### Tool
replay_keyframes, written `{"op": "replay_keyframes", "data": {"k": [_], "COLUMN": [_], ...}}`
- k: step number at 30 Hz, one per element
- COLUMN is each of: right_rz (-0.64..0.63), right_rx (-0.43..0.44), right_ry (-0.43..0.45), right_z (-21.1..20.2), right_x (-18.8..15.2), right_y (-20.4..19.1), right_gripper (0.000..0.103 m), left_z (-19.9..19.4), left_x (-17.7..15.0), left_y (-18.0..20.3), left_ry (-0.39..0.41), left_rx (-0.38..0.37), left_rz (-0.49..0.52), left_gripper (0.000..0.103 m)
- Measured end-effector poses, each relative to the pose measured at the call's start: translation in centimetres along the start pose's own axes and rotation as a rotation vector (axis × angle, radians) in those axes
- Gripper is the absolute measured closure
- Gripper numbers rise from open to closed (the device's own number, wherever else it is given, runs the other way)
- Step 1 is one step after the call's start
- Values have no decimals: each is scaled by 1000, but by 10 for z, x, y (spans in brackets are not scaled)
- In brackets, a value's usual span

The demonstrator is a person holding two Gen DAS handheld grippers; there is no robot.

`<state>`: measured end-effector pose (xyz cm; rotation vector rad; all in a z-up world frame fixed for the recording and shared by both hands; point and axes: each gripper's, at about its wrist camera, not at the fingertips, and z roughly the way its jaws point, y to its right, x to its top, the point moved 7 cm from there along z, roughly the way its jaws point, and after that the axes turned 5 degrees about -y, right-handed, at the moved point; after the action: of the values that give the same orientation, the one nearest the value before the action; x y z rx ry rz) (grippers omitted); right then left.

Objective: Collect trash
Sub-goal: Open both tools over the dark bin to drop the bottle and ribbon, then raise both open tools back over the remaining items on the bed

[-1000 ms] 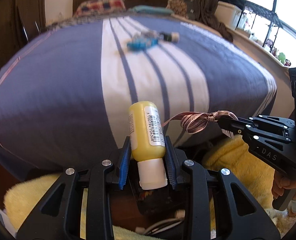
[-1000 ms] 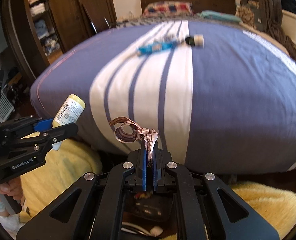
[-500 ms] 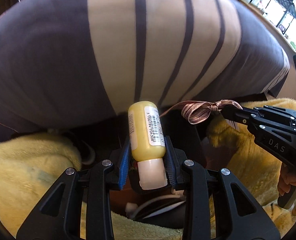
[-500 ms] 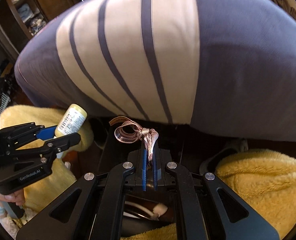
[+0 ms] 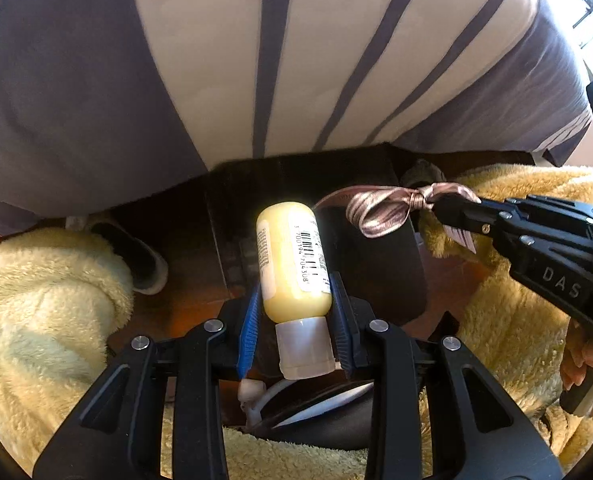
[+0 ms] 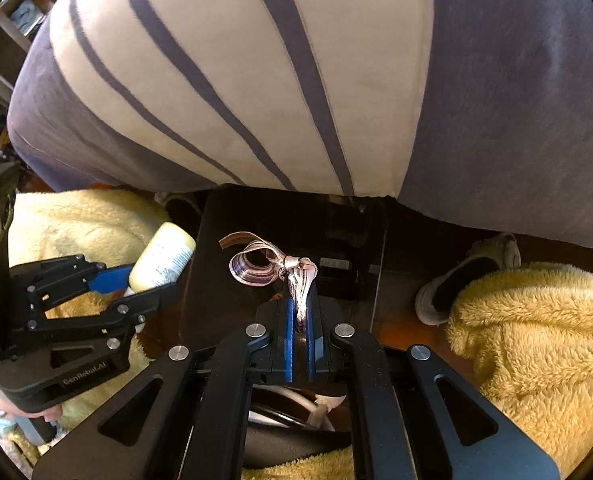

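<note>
A yellow bottle [image 5: 292, 264] with a white cap and a barcode label sits cap-first between the blue pads of my left gripper [image 5: 296, 312], which is shut on its body. My right gripper [image 6: 300, 312] is shut on the tail of a shiny pink ribbon bow [image 6: 264, 264], whose loop hangs free ahead of the fingertips. Both grippers point steeply down, side by side, over a dark rectangular container [image 6: 336, 216] on the floor at the foot of the bed. In the right wrist view the left gripper [image 6: 144, 288] carries the bottle [image 6: 162, 258] just left of that container's edge.
The striped grey-and-cream bed cover [image 5: 256, 60] overhangs right behind the container. A person's legs in fluffy yellow fabric [image 6: 536, 340] stand on both sides, with a slipper [image 6: 456, 280] on the dark wooden floor. A shelf [image 6: 12, 28] shows at the far left.
Both grippers have sunk and tipped downward with the bottle and the ribbon still held. The bed top has slid out of view and the dark container and floor have come in underneath.
</note>
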<state>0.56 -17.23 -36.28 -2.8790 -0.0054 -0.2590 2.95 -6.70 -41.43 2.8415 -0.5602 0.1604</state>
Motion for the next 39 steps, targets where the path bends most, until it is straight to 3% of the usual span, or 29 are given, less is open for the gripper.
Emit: {"op": "replay_keyframes", "data": {"k": [9, 12, 13, 15, 16, 19, 22, 26, 28, 31, 39], "right_rz": [9, 14, 16, 21, 23, 31, 39, 44, 46, 50, 69], "right_rx": [26, 27, 27, 29, 28, 22, -14, -45, -50, -53, -18], "right_ry": [-34, -39, -40, -35, -28, -11, 22, 62, 76, 92, 204], "right_z": [13, 17, 17, 16, 15, 8, -1, -15, -19, -27, -73], "right_x": [8, 10, 10, 11, 12, 14, 16, 19, 19, 18, 25], "right_y": [4, 6, 6, 6, 6, 4, 7, 11, 13, 15, 19], "right_gripper": [93, 92, 89, 73, 59, 53, 30, 13, 9, 9, 9], "left_z": [11, 11, 10, 9, 8, 4, -2, -15, -23, -34, -83], "left_x": [2, 4, 4, 5, 5, 6, 7, 9, 10, 11, 22], "left_y": [6, 6, 6, 5, 5, 4, 2, 2, 2, 1, -2], "left_ry": [-44, -43, -39, -33, -31, -20, -3, 25, 48, 75, 193], "left_rx": [-27, -30, -27, -26, -25, -14, -1, 14, 25, 33, 62], "left_rz": [7, 7, 7, 6, 5, 0, -3, -1, -1, -5, 0], "left_gripper": [72, 62, 56, 54, 54, 49, 38, 24, 15, 11, 9]}}
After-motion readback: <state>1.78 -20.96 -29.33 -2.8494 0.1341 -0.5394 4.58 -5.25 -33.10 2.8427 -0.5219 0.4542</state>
